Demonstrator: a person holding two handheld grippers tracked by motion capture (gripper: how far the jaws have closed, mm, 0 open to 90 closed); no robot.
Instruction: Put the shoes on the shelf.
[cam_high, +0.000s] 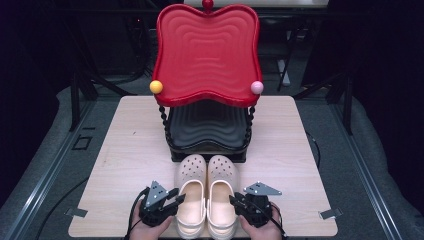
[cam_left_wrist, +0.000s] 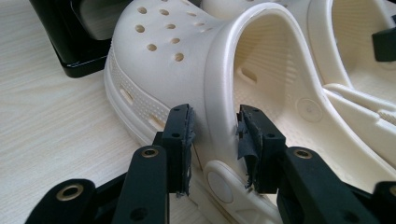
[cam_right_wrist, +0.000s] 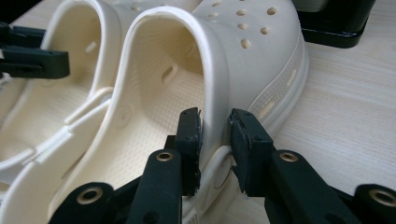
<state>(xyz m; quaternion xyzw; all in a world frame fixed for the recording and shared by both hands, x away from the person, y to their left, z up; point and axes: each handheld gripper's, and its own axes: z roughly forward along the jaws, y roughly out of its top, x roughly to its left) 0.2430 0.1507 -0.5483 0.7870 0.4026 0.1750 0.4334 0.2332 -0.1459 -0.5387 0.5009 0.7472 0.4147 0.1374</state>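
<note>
High view first: nearest the table's front edge, at about six o'clock, two hands come in, each carrying a black gripper. The left gripper (cam_high: 176, 199) sits at roughly seven o'clock and the right gripper (cam_high: 234, 200) at five, and between them stands a pair of cream clogs, toes pointing away toward twelve. The left clog (cam_high: 191, 192) and the right clog (cam_high: 222, 192) stand side by side, soles flat on the pale wooden table (cam_high: 125, 165).

Left gripper view shows its jaws about half open, straddling the outer side wall of the left clog (cam_left_wrist: 187, 65) just above the strap rivet; the pads look to be against the wall or very nearly so, one outside and one inside the shoe's mouth. Right gripper view mirrors it: jaws half open around the outer wall of the right clog (cam_right_wrist: 233, 60), pads close on either side, and I would call it gripped or a hair short of it.

Farther back, touching the toes at twelve o'clock, stands a two-tier rack: a black lower tray (cam_high: 207, 127) and, above it on beaded posts, a red upper tray (cam_high: 207, 50) with coloured knobs.

To my eye the step in hand is taking hold of both shoes at once. Next calls for firm, even squeezes, then a level lift of both together, clearing the rack's front lip.
</note>
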